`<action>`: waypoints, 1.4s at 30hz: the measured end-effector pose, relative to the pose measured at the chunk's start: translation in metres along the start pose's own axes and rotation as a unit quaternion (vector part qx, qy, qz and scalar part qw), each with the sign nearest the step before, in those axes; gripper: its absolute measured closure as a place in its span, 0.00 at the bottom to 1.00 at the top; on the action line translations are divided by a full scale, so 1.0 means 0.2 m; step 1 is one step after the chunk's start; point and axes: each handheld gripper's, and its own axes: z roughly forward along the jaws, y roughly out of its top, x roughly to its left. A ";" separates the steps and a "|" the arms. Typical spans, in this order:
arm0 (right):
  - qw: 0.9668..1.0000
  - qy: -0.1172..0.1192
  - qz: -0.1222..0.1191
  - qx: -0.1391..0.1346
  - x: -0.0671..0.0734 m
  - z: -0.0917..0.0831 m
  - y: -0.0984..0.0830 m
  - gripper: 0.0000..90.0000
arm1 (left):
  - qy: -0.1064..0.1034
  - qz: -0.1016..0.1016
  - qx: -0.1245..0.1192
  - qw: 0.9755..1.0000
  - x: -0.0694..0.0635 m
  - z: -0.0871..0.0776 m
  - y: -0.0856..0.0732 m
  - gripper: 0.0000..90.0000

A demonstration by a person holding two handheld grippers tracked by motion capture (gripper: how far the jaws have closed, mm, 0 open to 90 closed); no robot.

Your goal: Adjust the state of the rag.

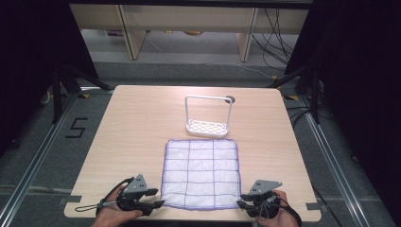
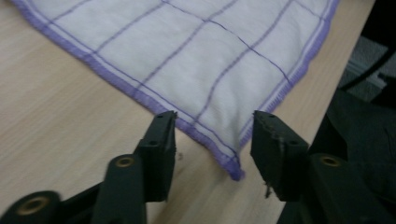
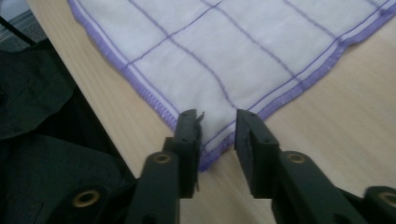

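Note:
A white cloth (image 1: 201,172) with a purple grid and purple hem lies flat on the near half of the wooden table (image 1: 132,137). My left gripper (image 1: 157,197) sits at its near-left corner. In the left gripper view that gripper (image 2: 215,135) is open, with the cloth (image 2: 205,60) corner lying on the table between the jaws. My right gripper (image 1: 241,200) is at the near-right corner. In the right gripper view that gripper (image 3: 217,122) is open by a narrower gap, and the cloth (image 3: 233,51) corner lies between the jaws, unpinched.
A white wire-frame rack (image 1: 208,126) with a perforated base stands upright just beyond the cloth's far edge. The table's near edge runs right under both grippers. Dark fabric (image 3: 46,140) hangs below that edge.

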 end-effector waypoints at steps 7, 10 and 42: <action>0.997 -0.063 0.030 -0.023 -0.14 -0.03 0.13 0.56 | 0.033 -0.010 -0.015 0.999 0.13 0.01 0.12 0.41; 0.996 -0.076 0.040 -0.028 -0.24 0.01 0.21 0.55 | 0.044 -0.009 -0.014 0.999 0.20 0.06 0.19 0.41; 0.992 -0.100 0.073 -0.014 -0.67 0.45 0.59 0.97 | 0.109 0.014 0.008 0.994 0.55 0.48 0.50 0.94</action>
